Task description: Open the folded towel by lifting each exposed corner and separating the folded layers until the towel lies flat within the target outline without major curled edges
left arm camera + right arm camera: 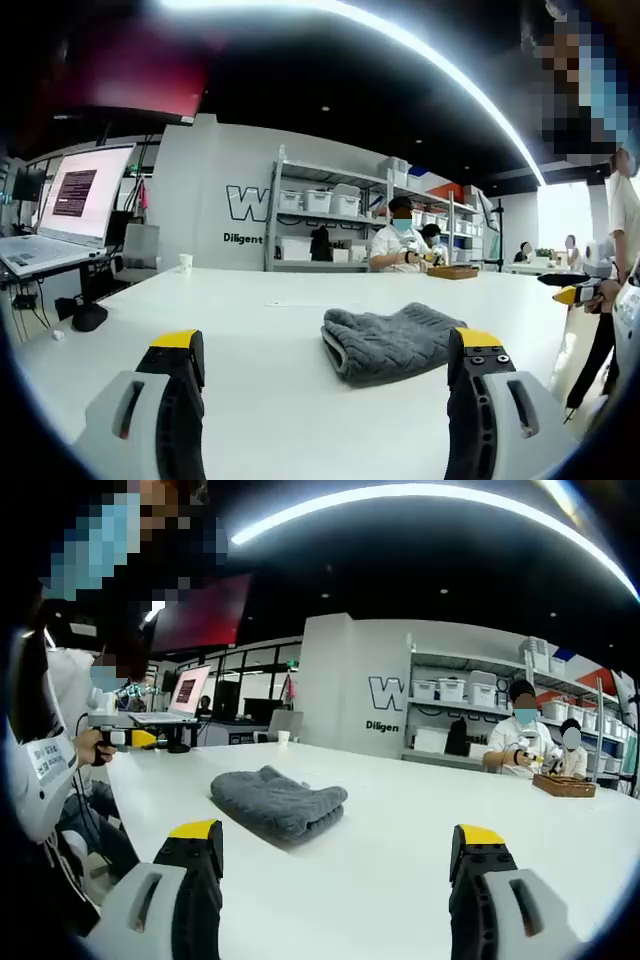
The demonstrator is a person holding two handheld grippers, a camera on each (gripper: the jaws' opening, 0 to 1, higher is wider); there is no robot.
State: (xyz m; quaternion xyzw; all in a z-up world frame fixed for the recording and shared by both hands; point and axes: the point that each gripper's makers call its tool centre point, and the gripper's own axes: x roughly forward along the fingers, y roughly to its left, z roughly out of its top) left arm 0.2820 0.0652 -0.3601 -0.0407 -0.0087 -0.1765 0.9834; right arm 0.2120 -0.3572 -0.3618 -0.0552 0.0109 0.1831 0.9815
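In the left gripper view, the left gripper (326,352) stood with its two yellow-tipped jaws spread wide and nothing between them, low over the white table (230,330). The grey towel (392,341) lay folded just beyond the jaws, nearer the right-hand jaw, its thick rounded fold facing the camera and its layers stacked; no part of it touched either jaw. In the right gripper view, the right gripper (338,846) was likewise wide open and empty above the same table (400,820), with the towel (277,801) lying ahead of its left-hand jaw, apart from it, still in its folded bundle. Farther out in the left gripper view, a laptop (62,215) with a lit screen sat on a side desk at the left, a small white cup (185,262) stood near the table's far edge, and grey shelving (330,215) with white bins lined the back wall. A seated person in a white shirt (395,245) worked at the far side by a wooden tray (453,271). In the right gripper view, a person's hand (88,745) at the left edge held a yellow-tipped tool.
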